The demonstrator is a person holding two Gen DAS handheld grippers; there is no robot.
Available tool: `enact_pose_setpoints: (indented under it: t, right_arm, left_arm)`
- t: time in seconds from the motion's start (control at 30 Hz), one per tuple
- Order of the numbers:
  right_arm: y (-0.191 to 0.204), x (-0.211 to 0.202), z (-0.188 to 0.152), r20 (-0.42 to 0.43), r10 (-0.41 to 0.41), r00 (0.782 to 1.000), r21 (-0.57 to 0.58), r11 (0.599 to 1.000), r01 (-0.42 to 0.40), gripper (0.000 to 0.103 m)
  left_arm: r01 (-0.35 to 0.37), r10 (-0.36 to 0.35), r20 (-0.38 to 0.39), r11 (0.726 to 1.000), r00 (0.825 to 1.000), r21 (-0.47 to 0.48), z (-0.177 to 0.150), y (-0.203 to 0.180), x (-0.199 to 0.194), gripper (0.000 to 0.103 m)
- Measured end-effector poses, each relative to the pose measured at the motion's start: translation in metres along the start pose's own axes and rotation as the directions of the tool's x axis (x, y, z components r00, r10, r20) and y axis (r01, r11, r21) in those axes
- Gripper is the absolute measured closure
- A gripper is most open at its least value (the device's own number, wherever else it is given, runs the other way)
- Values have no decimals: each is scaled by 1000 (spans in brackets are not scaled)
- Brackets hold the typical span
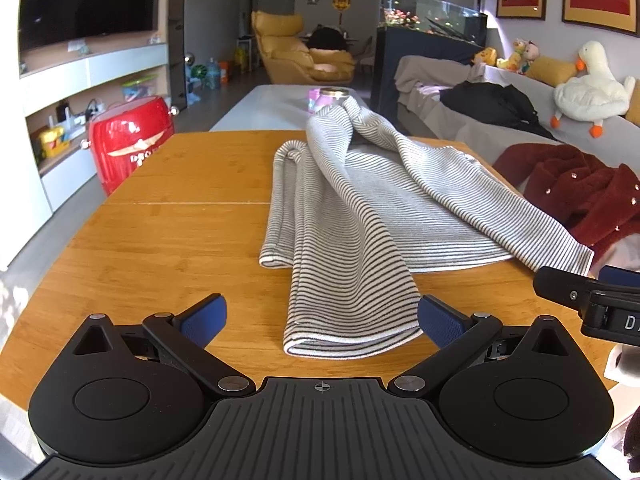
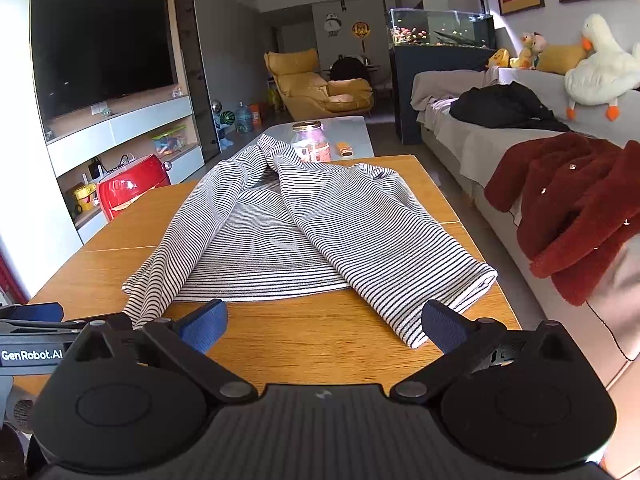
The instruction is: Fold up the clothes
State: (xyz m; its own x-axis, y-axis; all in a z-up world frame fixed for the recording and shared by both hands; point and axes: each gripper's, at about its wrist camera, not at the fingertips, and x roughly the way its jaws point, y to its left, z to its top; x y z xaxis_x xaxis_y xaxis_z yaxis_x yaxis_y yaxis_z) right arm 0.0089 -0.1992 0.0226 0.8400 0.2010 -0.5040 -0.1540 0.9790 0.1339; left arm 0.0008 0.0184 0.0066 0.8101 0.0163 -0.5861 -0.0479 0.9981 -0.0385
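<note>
- The striped garment point(image 1: 352, 216) is spread on the bench point(image 1: 168, 240) ahead of both hand-held grippers, its two sleeves folded inward and crossing near the far collar.
- One sleeve cuff is seen between the spread fingers of the left hand-held gripper point(image 1: 322, 320); in the right wrist view the other cuff lies just ahead of the spread, empty right hand-held gripper point(image 2: 324, 322).
- A jar point(image 2: 310, 142) beyond the garment is shown clearly only in the right view.
- A red fleece jacket point(image 2: 568, 204) is draped on the sofa to the right.
</note>
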Motion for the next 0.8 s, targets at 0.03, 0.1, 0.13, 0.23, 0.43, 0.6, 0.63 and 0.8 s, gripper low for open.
enact_pose_setpoints:
  t: [0.03,0.1,0.13,0.23,0.43,0.6,0.63,0.8]
  right_arm:
    - [0,0,-1,7,-1,1000,-4,1000,1,0]
    - [0,1,-3,14,-8,1000,-14,1000,8,0]
    - [0,1,-4,12,-14,1000,-16,1000,14,0]
    - [-2,3,-4,-3,-15,1000,-12,1000,15,0]
    - [2,9,-5,-27,-43,999,-9,999,43,0]
    - [5,4,-3,5,-31,1000,-3,1000,31,0]
    - [5,3,-3,9,-26,1000,1,1000,26,0]
    - [5,2,-3,11,-22,1000,-4,1000,22,0]
  left_arm:
    - [5,-5,4,1000,1000,7,0,-1,-1,0]
    - [9,-10,10,1000,1000,26,1,-3,-2,0]
    - [12,-13,10,999,1000,34,2,-3,-1,0]
    - [39,-39,4,999,999,34,5,-2,1,0]
    - [59,-60,11,998,998,15,7,3,4,0]
    - [37,-37,-7,999,999,26,9,5,11,0]
    - [34,-34,-6,999,999,28,10,5,10,0]
    - [37,-37,-2,999,999,33,10,3,6,0]
